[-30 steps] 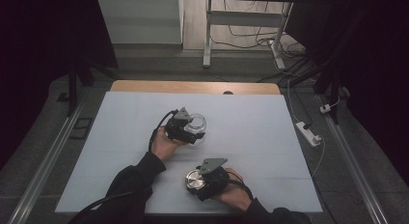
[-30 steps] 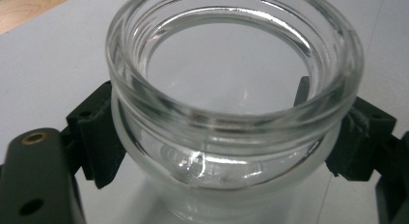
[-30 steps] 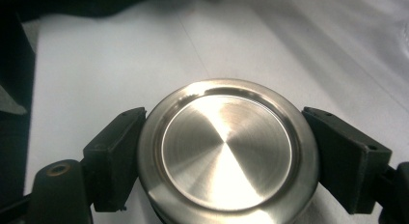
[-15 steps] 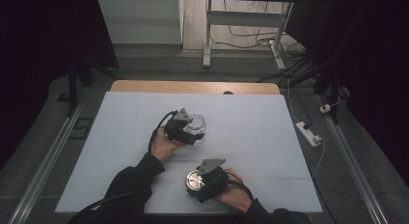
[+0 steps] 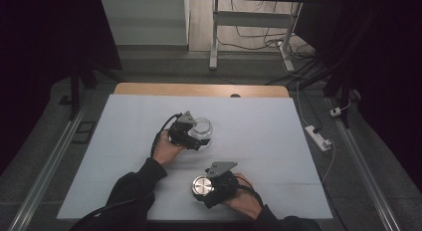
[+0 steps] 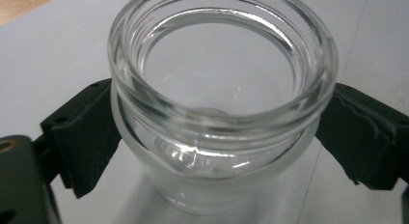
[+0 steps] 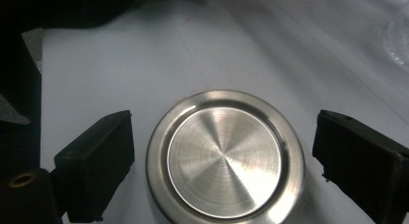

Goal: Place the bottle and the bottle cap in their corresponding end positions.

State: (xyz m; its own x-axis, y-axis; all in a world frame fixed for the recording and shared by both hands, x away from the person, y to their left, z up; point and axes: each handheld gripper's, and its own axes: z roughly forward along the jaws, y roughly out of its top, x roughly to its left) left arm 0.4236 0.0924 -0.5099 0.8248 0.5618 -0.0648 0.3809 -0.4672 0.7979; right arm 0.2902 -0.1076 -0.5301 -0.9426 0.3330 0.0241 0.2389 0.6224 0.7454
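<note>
Looking down, high view: we hold the left gripper [image 5: 195,134] around a clear glass jar [image 5: 201,128] near the middle of the pale table [image 5: 119,126]; our right gripper [image 5: 209,187] sits nearer us, at a round metal lid [image 5: 202,186].
Left gripper view: our jaws press both sides of the jar [image 6: 219,103] below its thick rim, clamped on it; the mouth is uncovered and the jar looks empty.
Right gripper view: our jaws stand apart on either side of the lid [image 7: 224,156], with a gap at each edge, so this gripper is unclenched and holds nothing.
Risk: we judge smooth curved glass could slip or twist in the pads if we squeeze off-centre; the low lid could skid on the table if one jaw meets it first.
Materials: the jar is thick, glossy, rounded; the lid is brushed steel with fine circular marks and a raised rim; the jaw pads are matte black.
</note>
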